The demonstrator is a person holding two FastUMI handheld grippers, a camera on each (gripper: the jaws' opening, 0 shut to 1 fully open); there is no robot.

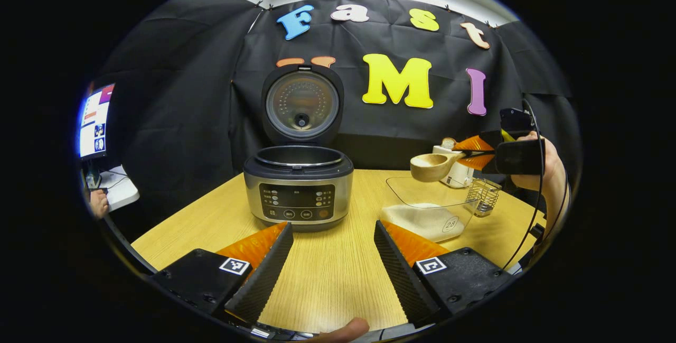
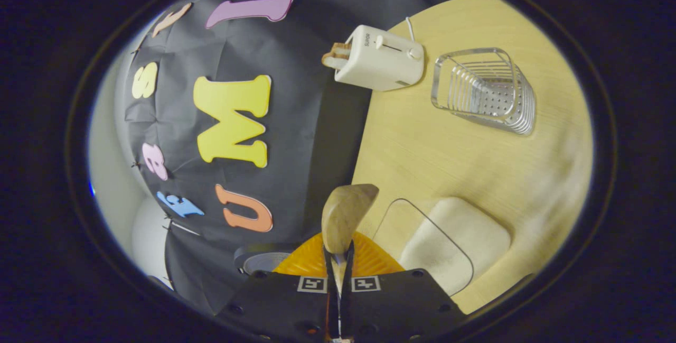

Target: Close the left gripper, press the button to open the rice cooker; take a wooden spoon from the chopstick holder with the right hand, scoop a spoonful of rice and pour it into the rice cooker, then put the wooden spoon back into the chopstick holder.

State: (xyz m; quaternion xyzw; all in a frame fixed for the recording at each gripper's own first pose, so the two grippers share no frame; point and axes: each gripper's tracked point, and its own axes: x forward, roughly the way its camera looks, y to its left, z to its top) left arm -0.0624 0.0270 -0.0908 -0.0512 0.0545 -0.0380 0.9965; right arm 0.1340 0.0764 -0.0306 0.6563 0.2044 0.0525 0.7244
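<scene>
Fingers of the left gripper (image 1: 332, 258) stand spread apart and empty, nearest. Beyond, one silver round rice cooker (image 1: 298, 184) sits lid-up, ready for filling. Right, one clear plastic tub of white rice (image 1: 430, 219). Above it, the right gripper (image 1: 478, 154) clamps one pale wooden spoon (image 1: 430, 167), probably poised to scoop. One wire chopstick holder (image 1: 483, 196) stands far right.

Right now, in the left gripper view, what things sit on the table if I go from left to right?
Rice cooker with its lid up → clear tub of rice → wire chopstick holder. Above the tub, the right gripper holds the wooden spoon.
</scene>
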